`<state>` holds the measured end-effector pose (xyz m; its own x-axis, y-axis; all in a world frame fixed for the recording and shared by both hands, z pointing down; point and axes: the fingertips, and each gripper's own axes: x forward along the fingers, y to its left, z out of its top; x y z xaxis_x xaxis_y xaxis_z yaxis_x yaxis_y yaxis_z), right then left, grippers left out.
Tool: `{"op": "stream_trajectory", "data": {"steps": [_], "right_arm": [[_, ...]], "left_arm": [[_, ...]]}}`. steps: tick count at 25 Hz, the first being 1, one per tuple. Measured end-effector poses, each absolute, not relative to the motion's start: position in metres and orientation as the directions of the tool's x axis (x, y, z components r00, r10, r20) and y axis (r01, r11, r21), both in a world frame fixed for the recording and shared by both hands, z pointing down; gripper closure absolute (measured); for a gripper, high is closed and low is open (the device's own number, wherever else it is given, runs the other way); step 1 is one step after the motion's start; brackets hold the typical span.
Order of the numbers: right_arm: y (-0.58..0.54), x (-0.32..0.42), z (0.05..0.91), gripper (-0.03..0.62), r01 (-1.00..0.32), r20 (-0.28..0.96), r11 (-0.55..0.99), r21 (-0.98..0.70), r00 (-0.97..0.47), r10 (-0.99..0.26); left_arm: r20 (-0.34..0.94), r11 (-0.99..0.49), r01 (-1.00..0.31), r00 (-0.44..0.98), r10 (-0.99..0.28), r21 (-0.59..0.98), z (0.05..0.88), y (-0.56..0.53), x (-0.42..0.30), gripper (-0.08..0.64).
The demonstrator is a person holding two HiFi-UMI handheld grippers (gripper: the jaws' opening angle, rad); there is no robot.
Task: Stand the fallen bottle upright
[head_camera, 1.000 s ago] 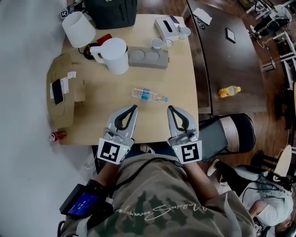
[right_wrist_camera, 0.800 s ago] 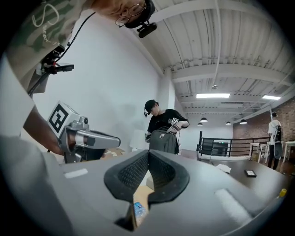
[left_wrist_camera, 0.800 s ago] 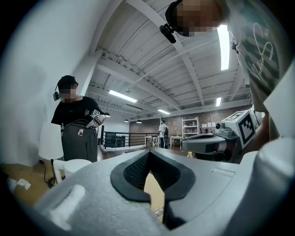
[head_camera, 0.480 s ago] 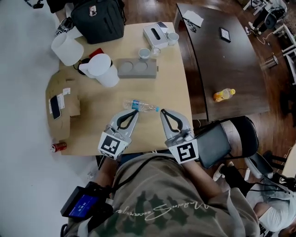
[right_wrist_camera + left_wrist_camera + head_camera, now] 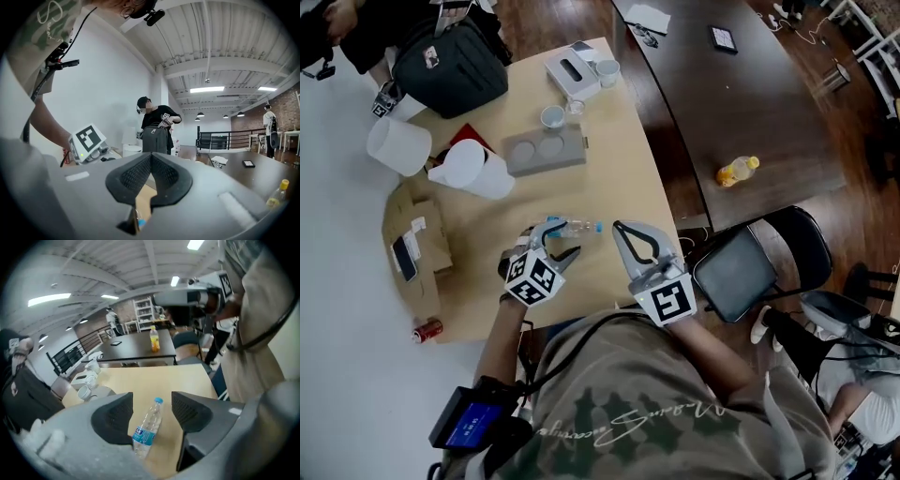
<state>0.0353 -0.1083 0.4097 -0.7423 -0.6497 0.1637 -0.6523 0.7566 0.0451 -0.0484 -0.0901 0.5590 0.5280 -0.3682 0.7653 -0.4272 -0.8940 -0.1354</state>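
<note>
From my head view, the bottle (image 5: 573, 227) lies on its side on the light wooden table (image 5: 623, 169), near the edge by me. My left gripper (image 5: 557, 242) is right over it. My right gripper (image 5: 621, 228) is just beside its blue cap.

In my left gripper view, the jaws are opening. The bottle lies between them, and the pads do not press it.

In my right gripper view, the jaws are together and hold nothing.
</note>
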Motion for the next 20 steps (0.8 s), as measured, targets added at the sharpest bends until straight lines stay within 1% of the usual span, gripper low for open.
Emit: {"op": "stream_trajectory", "data": {"steps": [3, 5, 7, 11, 15, 20], "right_arm": [[-0.109, 0.038, 0.416, 0.591, -0.658, 0.181, 0.752, 0.029, -0.737, -0.651], [-0.107, 0.039, 0.420, 0.591, -0.665, 0.190, 0.747, 0.016, -0.731, -0.655], [-0.106, 0.040, 0.425, 0.592, -0.670, 0.197, 0.743, 0.005, -0.727, -0.657], [-0.105, 0.043, 0.432, 0.591, -0.681, 0.208, 0.733, -0.010, -0.718, -0.664], [-0.110, 0.058, 0.437, 0.591, -0.718, 0.209, 0.696, -0.022, -0.684, -0.699], [-0.121, 0.082, 0.442, 0.591, -0.772, 0.229, 0.635, -0.020, -0.622, -0.749]], "left_arm": [[0.871, -0.959, -0.241, 0.428, -0.242, -0.148, 0.590, -0.095, -0.049, 0.237], [0.921, -0.984, -0.135, 0.355, -0.161, -0.120, 0.612, -0.096, -0.050, 0.231], [0.948, -0.994, -0.065, 0.301, -0.099, -0.083, 0.631, -0.098, -0.052, 0.228], [0.962, -1.000, -0.023, 0.273, -0.016, -0.011, 0.663, -0.102, -0.050, 0.229], [0.976, -0.996, 0.033, 0.197, 0.093, 0.088, 0.695, -0.093, -0.051, 0.229], [0.983, -0.987, 0.095, 0.116, 0.143, 0.133, 0.719, -0.094, -0.052, 0.229]]}}
